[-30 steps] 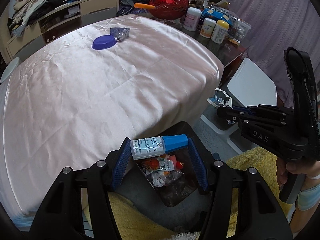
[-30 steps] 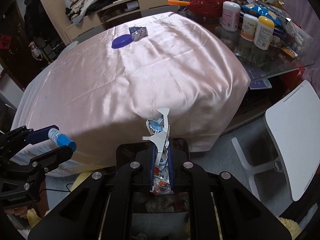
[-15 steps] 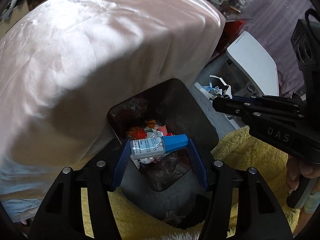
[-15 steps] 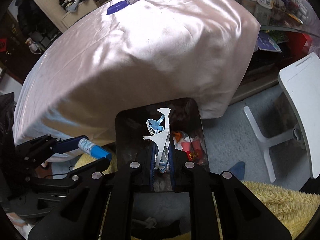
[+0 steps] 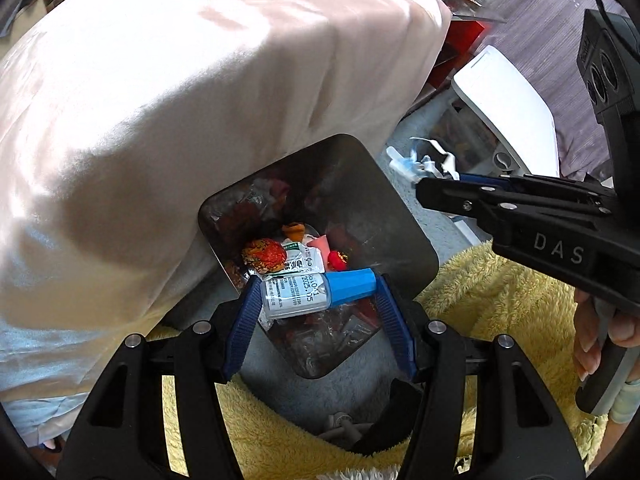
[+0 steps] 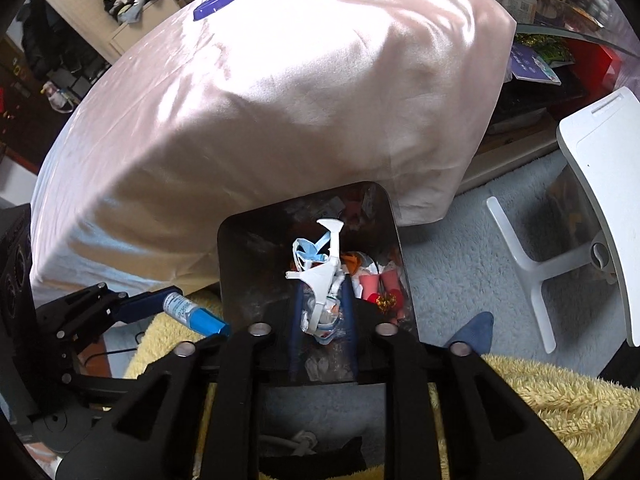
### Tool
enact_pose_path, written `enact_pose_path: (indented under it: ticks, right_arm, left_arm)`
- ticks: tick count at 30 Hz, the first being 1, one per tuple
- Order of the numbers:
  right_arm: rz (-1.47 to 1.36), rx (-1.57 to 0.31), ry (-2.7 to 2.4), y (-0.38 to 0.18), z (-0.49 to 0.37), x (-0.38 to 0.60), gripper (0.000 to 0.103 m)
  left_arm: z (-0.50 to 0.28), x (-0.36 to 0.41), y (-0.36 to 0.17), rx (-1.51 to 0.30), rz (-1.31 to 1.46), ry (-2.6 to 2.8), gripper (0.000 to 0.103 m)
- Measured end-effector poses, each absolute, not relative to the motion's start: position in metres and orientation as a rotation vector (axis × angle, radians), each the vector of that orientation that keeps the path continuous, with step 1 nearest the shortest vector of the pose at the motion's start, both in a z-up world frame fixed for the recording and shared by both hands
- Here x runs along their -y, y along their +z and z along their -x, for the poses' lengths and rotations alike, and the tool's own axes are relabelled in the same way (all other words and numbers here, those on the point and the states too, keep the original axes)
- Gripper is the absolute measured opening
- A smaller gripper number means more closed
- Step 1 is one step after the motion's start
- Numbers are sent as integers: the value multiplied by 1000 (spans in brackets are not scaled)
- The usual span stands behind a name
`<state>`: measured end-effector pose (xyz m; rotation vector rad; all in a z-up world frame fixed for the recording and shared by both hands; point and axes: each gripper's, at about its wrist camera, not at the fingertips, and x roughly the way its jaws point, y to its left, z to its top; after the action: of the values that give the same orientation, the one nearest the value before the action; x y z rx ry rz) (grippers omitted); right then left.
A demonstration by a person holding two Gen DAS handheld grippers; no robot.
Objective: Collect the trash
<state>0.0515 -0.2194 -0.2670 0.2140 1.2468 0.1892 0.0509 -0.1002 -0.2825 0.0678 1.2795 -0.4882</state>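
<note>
Here, a big desk (image 5: pixel 200 80) under a shiny pink cloth. Below its edge, a dark bin (image 5: pixel 400 216) on the floor, half full of wrappers. Over the bin, the left tool (image 5: pixel 316 300), about half open, pads pressed on a small white bottle with a blue cap (image 5: pixel 316 294) lying sideways. Beside it, the right tool (image 6: pixel 322 312), jaws just opening, a bit apart, with a scrap of white and blue plastic trash (image 6: pixel 320 276) standing loose between them, above the bin.
</note>
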Motion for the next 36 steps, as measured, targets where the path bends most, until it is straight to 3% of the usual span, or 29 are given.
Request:
enact_pose_path:
  ticks: [5, 10, 17, 19, 24, 36]
  right_arm:
    - [-229, -1231, 172, -262, -55, 224, 43]
    - [-239, -1210, 144, -256, -56, 231, 55]
    - [-231, -1183, 133, -242, -62, 235, 66]
    - [-225, -1166, 127, -234, -64, 235, 76]
    - [-208, -1090, 151, -202, -73, 229, 85]
    - [-151, -1012, 193, -161, -155, 205, 86]
  left_arm:
    - [-51, 100, -282, -1280, -68, -493, 55]
    - [-51, 100, -276, -1258, -79, -495, 83]
    - [-51, 84, -248, -1198, -99, -451, 95]
    - [-52, 75, -236, -1171, -106, -426, 95]
    - [-60, 47, -209, -1118, -80, -364, 95]
    - [-134, -6, -171, -1035, -19, -230, 95]
